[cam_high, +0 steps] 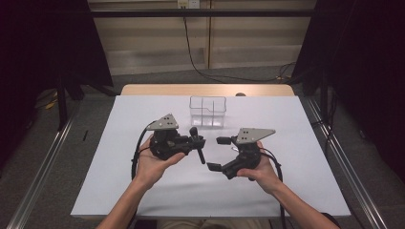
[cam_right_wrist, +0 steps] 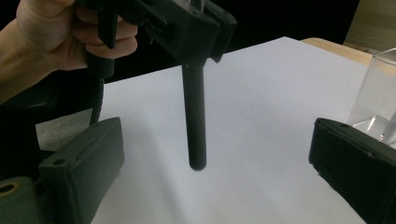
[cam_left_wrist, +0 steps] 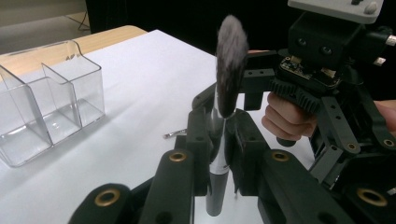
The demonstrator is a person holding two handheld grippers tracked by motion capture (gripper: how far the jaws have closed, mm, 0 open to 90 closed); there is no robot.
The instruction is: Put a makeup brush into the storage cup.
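Brush clamped in left gripper (cam_high: 195,140), right gripper (cam_high: 218,153) agape, empty.
We see bristles on the brush (cam_left_wrist: 229,70) in the left gripper view; white bench (cam_high: 143,191), clear organiser (cam_high: 207,112), dark curtains.

A white-topped table (cam_high: 143,191) with a wooden far edge bears a clear divided organiser (cam_high: 207,111) near that edge, centred.

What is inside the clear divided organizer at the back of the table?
The clear organizer looks empty: its compartments show bare walls and floor. The makeup brush is outside it, clamped in the left hand-held gripper.
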